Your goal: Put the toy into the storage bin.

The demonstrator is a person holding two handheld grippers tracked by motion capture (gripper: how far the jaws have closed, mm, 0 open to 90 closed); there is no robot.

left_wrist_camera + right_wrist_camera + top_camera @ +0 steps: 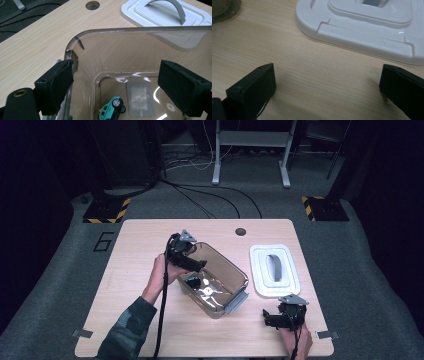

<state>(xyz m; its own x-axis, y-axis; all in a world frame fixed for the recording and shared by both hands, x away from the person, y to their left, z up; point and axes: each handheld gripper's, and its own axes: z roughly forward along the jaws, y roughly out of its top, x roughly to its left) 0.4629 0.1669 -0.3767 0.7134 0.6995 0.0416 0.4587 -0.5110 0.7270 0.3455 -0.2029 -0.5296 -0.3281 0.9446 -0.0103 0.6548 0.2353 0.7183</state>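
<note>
A clear brownish bin point(235, 270) stands near the middle of the wooden table point(135, 270). A small teal toy car point(192, 281) lies on its floor near the left end. In the left gripper view the car point(112, 110) sits low between the jaws, well below them. My left gripper point(200, 266) hovers over the bin's left rim point(125, 31) and is open, with nothing between its pads point(116, 75). My right gripper point(267, 317) rests low near the table's front right, open over bare wood point(329, 75), just short of the white lid point(367, 27).
The white lid point(275, 270) with its grey handle point(170, 7) lies flat to the right of the bin. A round cable hole point(240, 231) is at the table's far edge. Cables and striped stand bases point(106, 212) lie on the floor beyond.
</note>
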